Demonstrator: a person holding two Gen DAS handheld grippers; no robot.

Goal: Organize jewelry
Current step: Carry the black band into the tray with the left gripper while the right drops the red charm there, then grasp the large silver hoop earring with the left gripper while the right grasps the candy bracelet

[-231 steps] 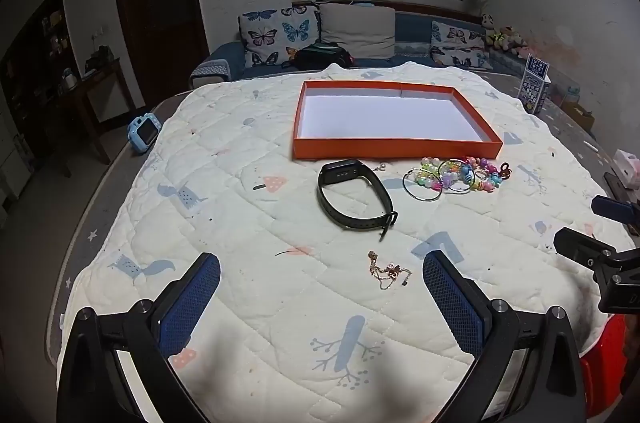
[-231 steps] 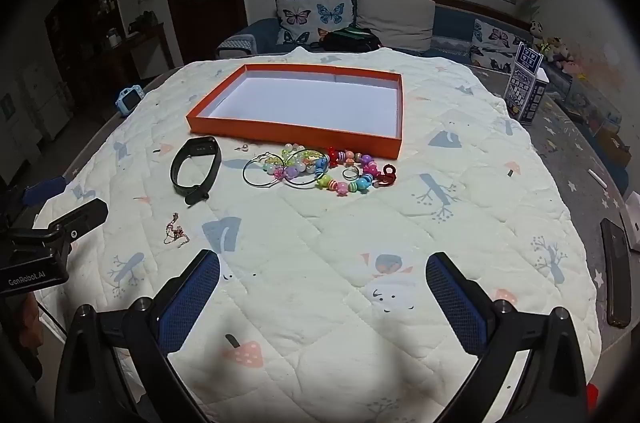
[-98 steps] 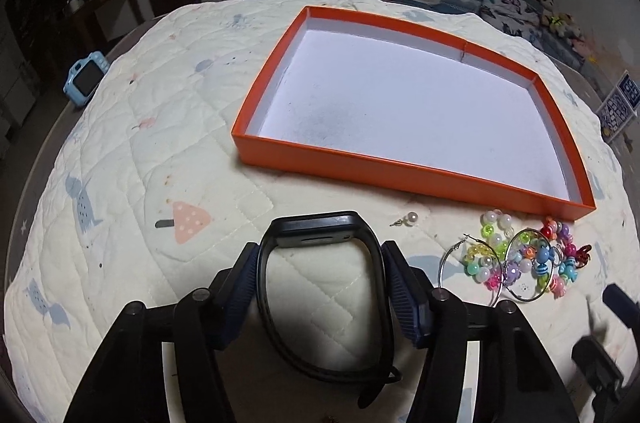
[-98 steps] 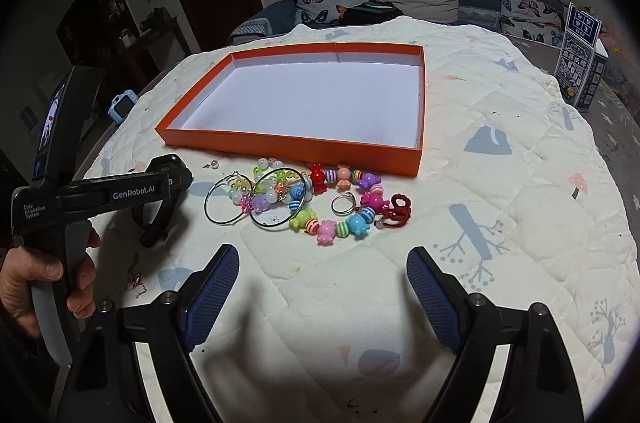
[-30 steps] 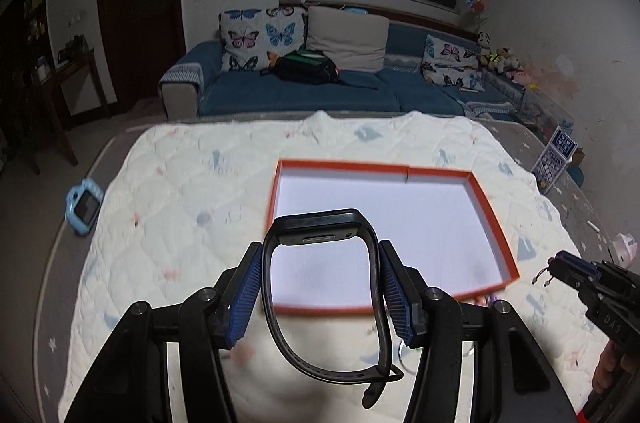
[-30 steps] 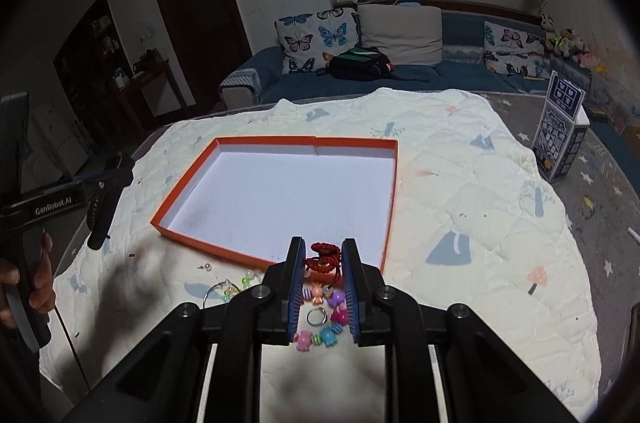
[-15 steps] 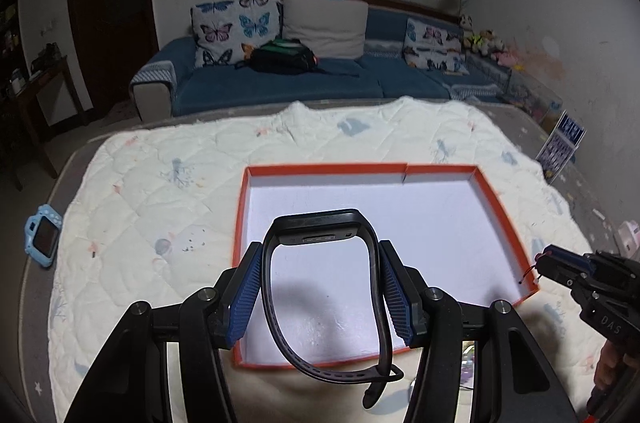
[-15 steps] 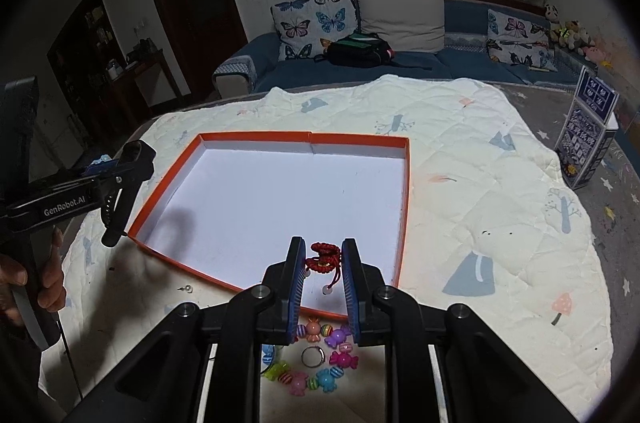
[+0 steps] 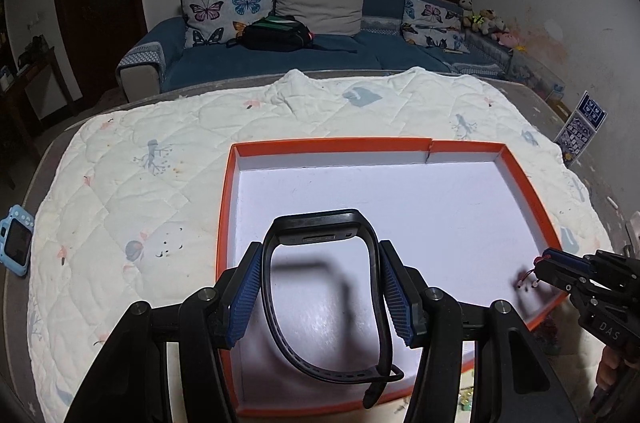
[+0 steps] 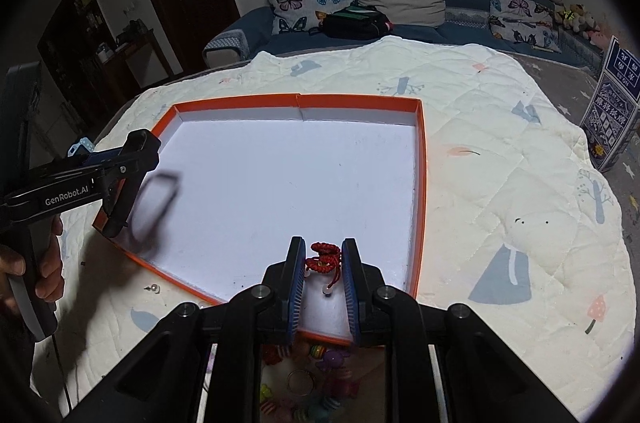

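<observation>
Claws (image 9: 320,287) above quilted cream cover (image 9: 132,183), blue sofa (image 9: 280,55) behind.

A matt black rubbery watch band (image 9: 320,299), a red braided cord bracelet (image 10: 323,260), a smooth white-lined orange cardboard tray (image 10: 419,183), a soft quilted cloth cover (image 10: 500,183), ribbed blue tool pads (image 9: 394,297).

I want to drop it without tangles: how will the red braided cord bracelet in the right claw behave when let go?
The red braided cord bracelet looks soft and bunched between the right claw, so it is probably floppy. Its loose ends dangle with small beads, so it may snag. It seems light and unlikely to roll in the orange tray.
</observation>
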